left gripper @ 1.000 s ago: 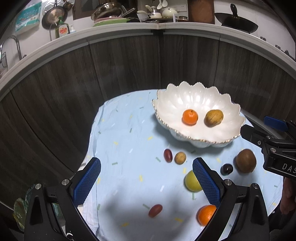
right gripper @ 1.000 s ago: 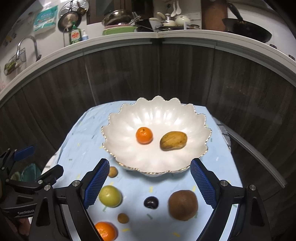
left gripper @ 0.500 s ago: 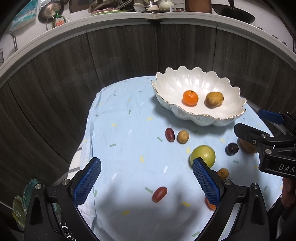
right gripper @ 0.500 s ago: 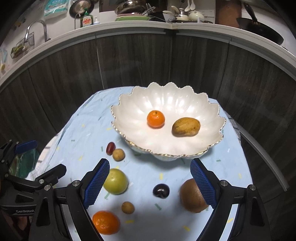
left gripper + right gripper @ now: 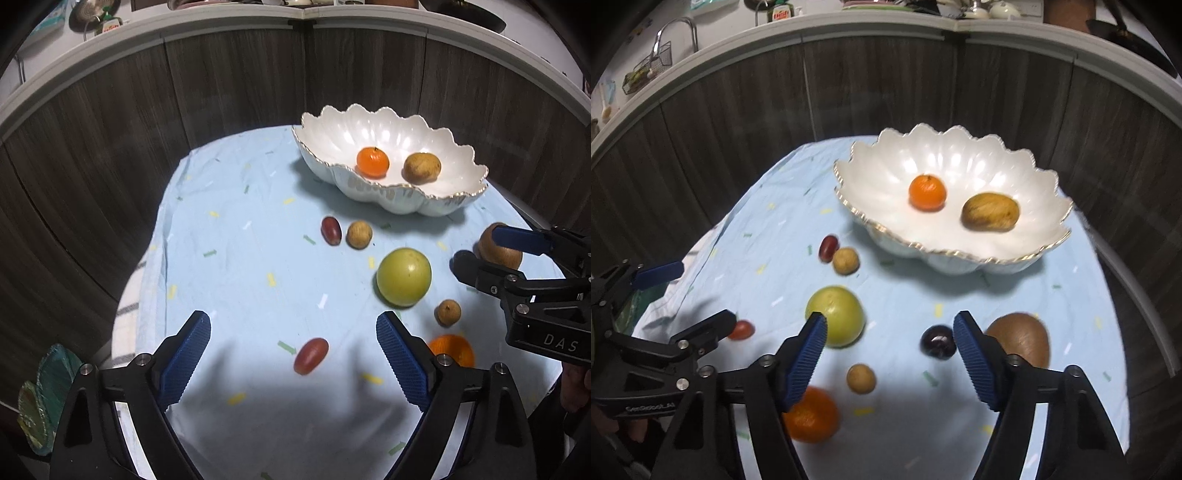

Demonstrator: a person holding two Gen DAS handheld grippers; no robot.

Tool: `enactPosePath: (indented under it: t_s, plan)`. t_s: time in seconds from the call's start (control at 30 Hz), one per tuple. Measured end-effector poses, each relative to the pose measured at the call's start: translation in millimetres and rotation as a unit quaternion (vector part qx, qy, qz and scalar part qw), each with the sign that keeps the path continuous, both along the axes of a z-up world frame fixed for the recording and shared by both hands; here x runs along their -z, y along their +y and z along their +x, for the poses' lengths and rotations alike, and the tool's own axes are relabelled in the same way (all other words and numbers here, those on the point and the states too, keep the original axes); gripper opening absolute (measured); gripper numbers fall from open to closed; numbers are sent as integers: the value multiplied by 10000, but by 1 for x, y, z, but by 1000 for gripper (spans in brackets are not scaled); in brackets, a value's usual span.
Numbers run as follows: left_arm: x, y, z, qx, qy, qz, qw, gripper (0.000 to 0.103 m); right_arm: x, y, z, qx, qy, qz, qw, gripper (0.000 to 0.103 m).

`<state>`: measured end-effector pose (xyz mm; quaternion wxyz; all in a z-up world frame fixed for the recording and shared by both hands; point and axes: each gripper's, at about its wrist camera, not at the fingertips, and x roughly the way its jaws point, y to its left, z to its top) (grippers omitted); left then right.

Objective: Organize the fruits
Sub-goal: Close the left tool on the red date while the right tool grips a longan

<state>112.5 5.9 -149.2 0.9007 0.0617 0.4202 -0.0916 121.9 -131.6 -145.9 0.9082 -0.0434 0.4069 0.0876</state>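
Note:
A white scalloped bowl (image 5: 369, 188) (image 5: 960, 254) holds a mandarin (image 5: 372, 161) and a brown fruit (image 5: 422, 167). Loose fruits lie on the blue cloth: a green fruit (image 5: 403, 277) (image 5: 835, 316), a kiwi (image 5: 1021, 338), a dark plum (image 5: 937, 341), a mandarin (image 5: 810, 415), red grapes (image 5: 311, 355) (image 5: 330, 230), and small brown fruits (image 5: 359, 234) (image 5: 861, 378). My left gripper (image 5: 293, 356) is open and empty, its fingers either side of the near red grape. My right gripper (image 5: 890, 354) is open and empty above the cloth between the green fruit and the plum.
The blue cloth (image 5: 236, 258) covers a small round table against dark wood panels (image 5: 221, 85). A counter with dishes, a sink tap (image 5: 676, 29) and a pan runs behind. A green object (image 5: 40, 391) lies off the table's left edge.
Both grippers have dropped lower and closer to the loose fruits. The right gripper has moved left, and its fingers stand closer together than before. No fruit has moved.

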Motion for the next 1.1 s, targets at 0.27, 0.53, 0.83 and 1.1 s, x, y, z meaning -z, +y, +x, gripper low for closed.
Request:
enactPosePath:
  t_s: [0.27, 0.53, 0.83, 1.1]
  plan:
    - [13, -3, 2, 64, 154, -7, 9999, 82, 16, 1, 2, -97, 347, 127, 9993, 51]
    - [26, 0, 5, 73, 288, -86, 9995, 72, 30, 5, 4, -159, 604, 157, 9979, 44]
    - [38, 2, 9, 87, 442, -176, 9988, 62, 43, 7, 9, -195, 853, 175, 9960, 37]
    - [45, 0, 12, 125, 572, -222, 9980, 55, 50, 6, 12, -167, 975, 217, 9949, 33]
